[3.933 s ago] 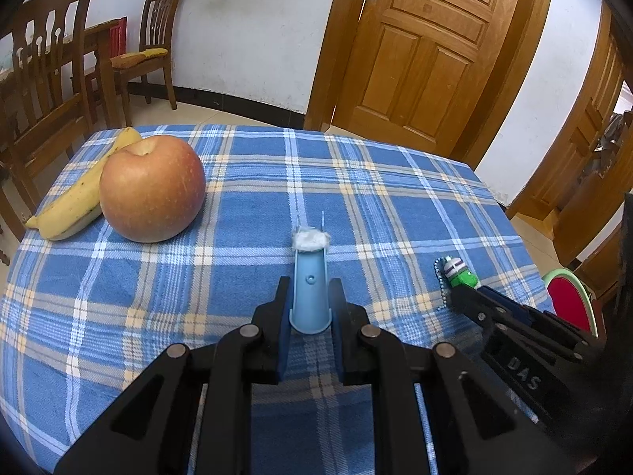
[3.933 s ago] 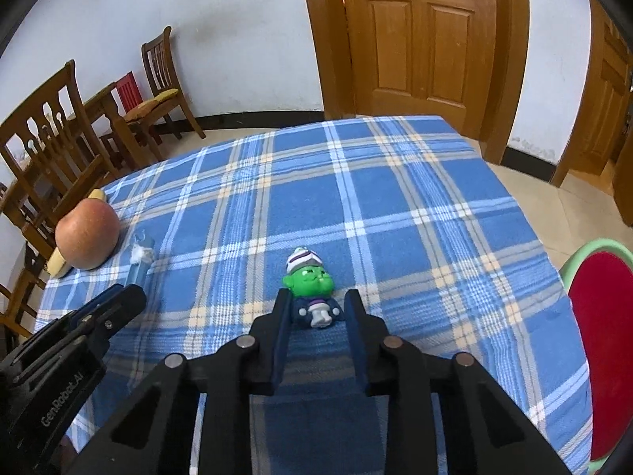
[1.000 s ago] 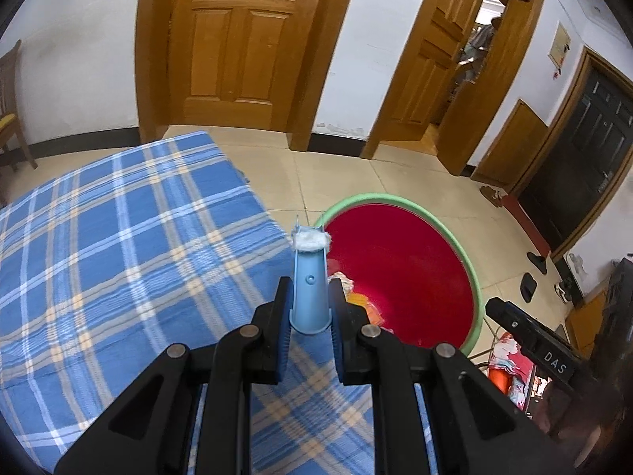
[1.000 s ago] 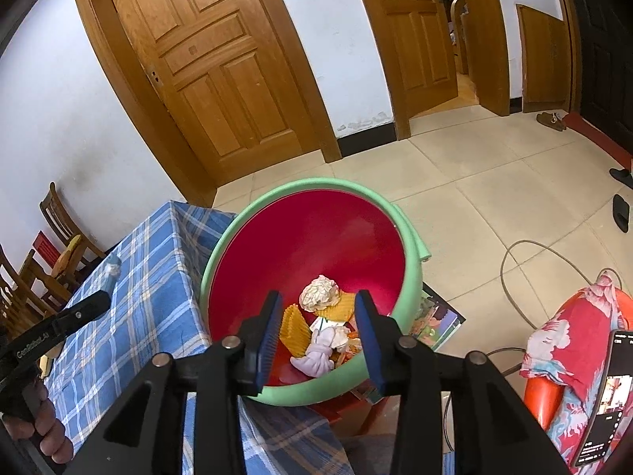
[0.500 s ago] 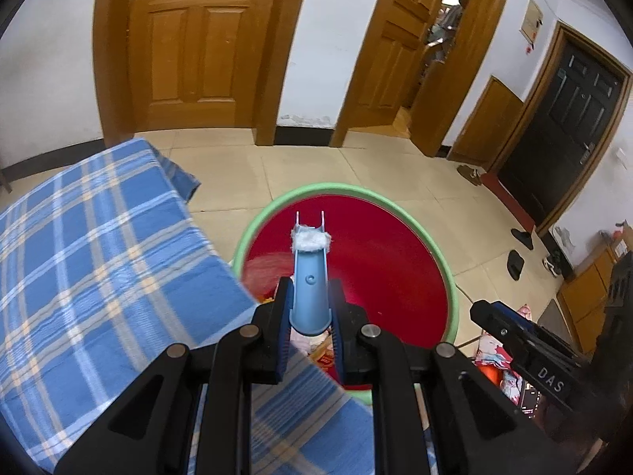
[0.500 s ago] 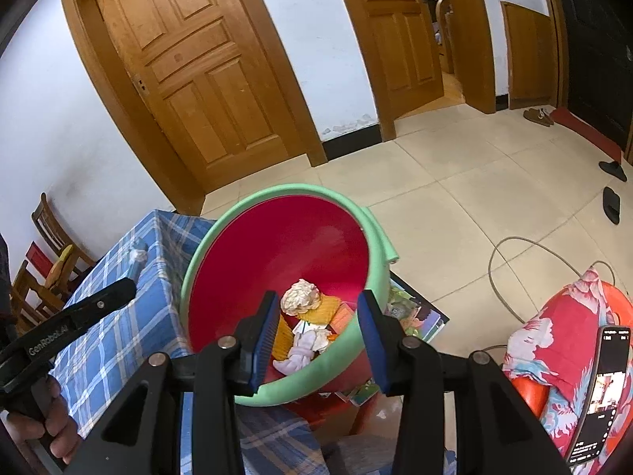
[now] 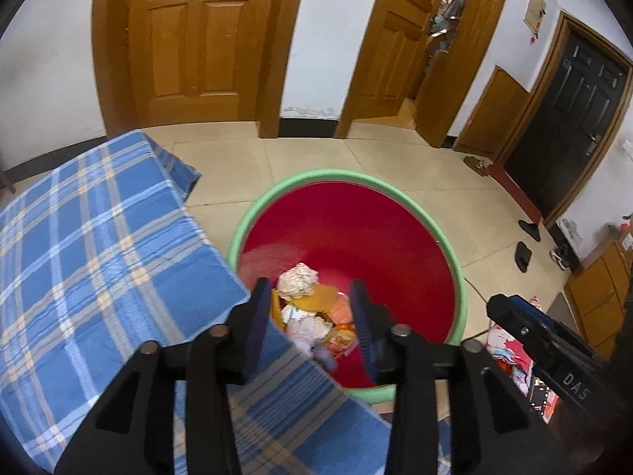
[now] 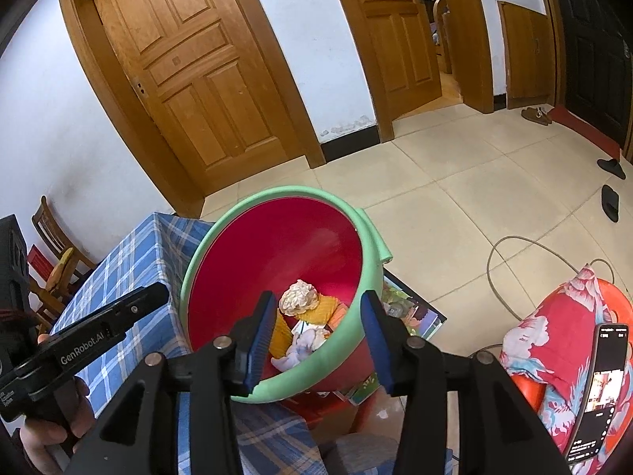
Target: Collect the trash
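Note:
A red bin with a green rim stands on the floor beside the table; in the right wrist view its rim sits just ahead of my fingers. At its bottom lies trash: a crumpled paper ball, orange scraps and a pale figure. My left gripper hangs over the bin's near edge with its jaws opening and nothing between them. My right gripper hovers over the bin too, jaws opening and empty. Each gripper shows at the edge of the other's view: the left gripper, the right gripper.
The table with a blue plaid cloth fills the left. Wooden doors line the wall. A flowered red cushion, a phone, a floor cable, slippers and a chair are around.
The left gripper's jaws have spread, and the blue stick with the white tuft that they held is gone from between them. The right gripper's jaws stand slightly wider.

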A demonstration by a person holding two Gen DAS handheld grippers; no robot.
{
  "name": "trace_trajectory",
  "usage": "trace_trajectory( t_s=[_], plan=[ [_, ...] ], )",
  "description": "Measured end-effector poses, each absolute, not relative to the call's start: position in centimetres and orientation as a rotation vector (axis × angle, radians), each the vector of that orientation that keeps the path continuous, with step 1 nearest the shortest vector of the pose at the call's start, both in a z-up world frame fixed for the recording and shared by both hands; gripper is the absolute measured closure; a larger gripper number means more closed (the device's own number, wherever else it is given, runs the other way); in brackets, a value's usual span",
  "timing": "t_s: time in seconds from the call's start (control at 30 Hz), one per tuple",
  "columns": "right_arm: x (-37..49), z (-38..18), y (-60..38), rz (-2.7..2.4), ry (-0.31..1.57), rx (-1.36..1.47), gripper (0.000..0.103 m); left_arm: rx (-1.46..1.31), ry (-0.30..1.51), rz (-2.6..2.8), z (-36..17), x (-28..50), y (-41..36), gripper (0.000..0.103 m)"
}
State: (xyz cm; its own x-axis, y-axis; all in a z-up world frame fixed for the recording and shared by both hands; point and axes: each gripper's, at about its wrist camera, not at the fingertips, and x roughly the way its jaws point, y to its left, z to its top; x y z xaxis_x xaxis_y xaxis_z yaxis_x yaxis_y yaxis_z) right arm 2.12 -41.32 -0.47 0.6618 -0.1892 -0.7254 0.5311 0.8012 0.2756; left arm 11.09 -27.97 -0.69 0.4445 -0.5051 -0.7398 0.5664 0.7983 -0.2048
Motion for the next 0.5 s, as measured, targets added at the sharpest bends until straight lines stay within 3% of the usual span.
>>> trace_trajectory(
  t_s=[0.2, 0.33, 0.5],
  plan=[
    [1.8, 0.2, -40.4, -0.416, 0.731, 0.491, 0.036, 0.061, 0.873, -0.595, 0.0, 10.8, -25.7, 0.042],
    [1.6, 0.6, -39.4, -0.390, 0.731, 0.485, 0.029, 0.052, 0.861, -0.554, 0.5, 10.4, -23.9, 0.032],
    [1.5, 1.2, -37.7, -0.351, 0.725, 0.462, 0.022, 0.045, 0.834, -0.499, 1.6, 9.4, -21.8, 0.027]
  ],
)
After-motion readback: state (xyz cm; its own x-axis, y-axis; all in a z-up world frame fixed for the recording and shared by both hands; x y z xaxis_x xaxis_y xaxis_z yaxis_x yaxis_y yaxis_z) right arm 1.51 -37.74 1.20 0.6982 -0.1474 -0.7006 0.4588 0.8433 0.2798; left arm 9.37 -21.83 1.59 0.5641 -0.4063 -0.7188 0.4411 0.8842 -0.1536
